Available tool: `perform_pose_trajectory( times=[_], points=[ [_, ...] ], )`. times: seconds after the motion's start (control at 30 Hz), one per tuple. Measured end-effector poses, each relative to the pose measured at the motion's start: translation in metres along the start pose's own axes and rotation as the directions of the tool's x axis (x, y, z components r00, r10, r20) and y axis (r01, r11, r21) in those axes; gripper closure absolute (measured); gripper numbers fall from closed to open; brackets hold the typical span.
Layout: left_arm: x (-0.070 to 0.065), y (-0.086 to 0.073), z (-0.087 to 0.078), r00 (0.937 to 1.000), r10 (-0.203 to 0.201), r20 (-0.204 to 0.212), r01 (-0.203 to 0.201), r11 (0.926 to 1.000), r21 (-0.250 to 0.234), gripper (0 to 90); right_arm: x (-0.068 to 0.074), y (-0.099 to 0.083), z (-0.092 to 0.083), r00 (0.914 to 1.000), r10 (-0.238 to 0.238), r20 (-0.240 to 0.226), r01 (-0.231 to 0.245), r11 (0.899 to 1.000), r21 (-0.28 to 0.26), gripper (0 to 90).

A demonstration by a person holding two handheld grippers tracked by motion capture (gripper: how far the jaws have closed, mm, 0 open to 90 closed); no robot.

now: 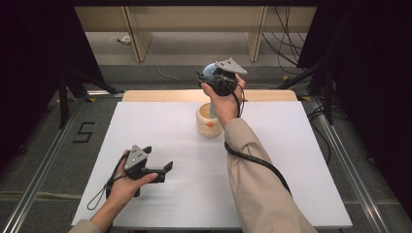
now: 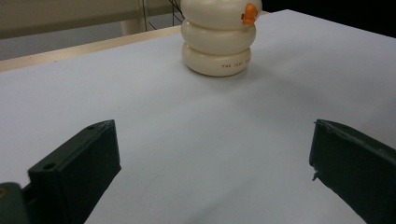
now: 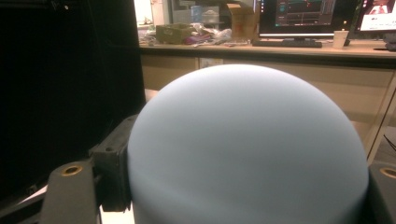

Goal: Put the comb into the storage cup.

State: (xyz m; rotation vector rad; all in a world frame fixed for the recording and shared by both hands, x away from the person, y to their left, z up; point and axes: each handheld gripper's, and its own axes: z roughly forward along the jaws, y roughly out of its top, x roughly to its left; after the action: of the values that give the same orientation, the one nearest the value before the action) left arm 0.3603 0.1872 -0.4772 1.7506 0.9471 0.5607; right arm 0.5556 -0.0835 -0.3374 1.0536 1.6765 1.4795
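Above: right hand-held gripper [image 1: 210, 76] clamps pale blue ball [image 3: 247, 149] over ringed cream pot [image 1: 208, 121]; left hand-held gripper [image 1: 164, 171] open above tabletop [image 1: 160, 126].

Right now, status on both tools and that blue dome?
Right tool shut on blue dome, held above cream ribbed pot. Left tool open, low over white table. Nothing in between.

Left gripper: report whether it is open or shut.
Open. The left gripper has its two black jaws standing wide apart over the bare white table, with nothing between them.
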Motion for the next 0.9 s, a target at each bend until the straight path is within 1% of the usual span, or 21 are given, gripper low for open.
perform_pose_trajectory(
  times=[0.6,0.9],
  points=[
    [0.0,0.0,0.0,1.0,0.0,0.001,0.0,1.0,0.0,1.2,0.001,-0.011,0.003,1.0,0.001,-0.006,-0.001,1.0,0.009,25.6],
    [0.0,-0.001,0.0,1.0,-0.001,0.003,0.001,1.0,0.0,1.4,0.001,-0.018,0.004,1.0,0.001,-0.003,-0.001,1.0,0.027,25.6]
  ],
)
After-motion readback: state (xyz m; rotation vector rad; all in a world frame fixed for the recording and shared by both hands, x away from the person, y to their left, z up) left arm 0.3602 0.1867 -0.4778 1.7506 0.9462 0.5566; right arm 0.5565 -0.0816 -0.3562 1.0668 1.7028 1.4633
